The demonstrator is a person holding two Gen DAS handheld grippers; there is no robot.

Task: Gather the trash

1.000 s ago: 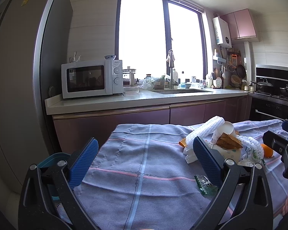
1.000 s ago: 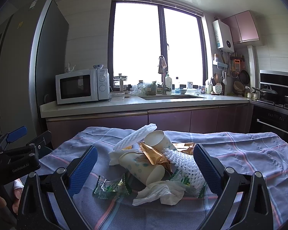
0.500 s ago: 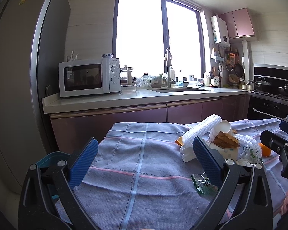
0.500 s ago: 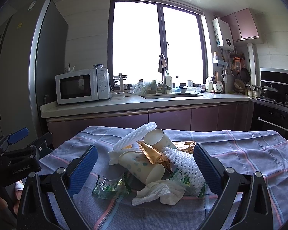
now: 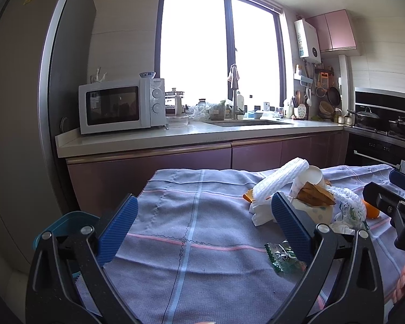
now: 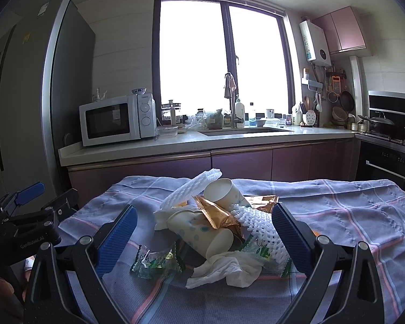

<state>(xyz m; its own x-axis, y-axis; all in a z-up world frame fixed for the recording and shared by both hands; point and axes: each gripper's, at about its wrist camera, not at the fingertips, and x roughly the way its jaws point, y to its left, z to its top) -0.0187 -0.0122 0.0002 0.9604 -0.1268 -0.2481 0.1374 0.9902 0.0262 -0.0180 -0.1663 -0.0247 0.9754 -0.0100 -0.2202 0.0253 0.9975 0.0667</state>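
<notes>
My left gripper [image 5: 203, 226] fingers spread wide and empty above the tabletop [image 5: 191, 216], my right gripper [image 6: 203, 236] likewise parted, trash pile [image 6: 216, 226] between its fingers, untouched

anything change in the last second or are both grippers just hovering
Barely anything moved. The left gripper and right gripper both stay open and empty, with only slight camera drift. The trash pile of spotted paper cups, white foam netting and crumpled white tissue lies untouched.
</notes>
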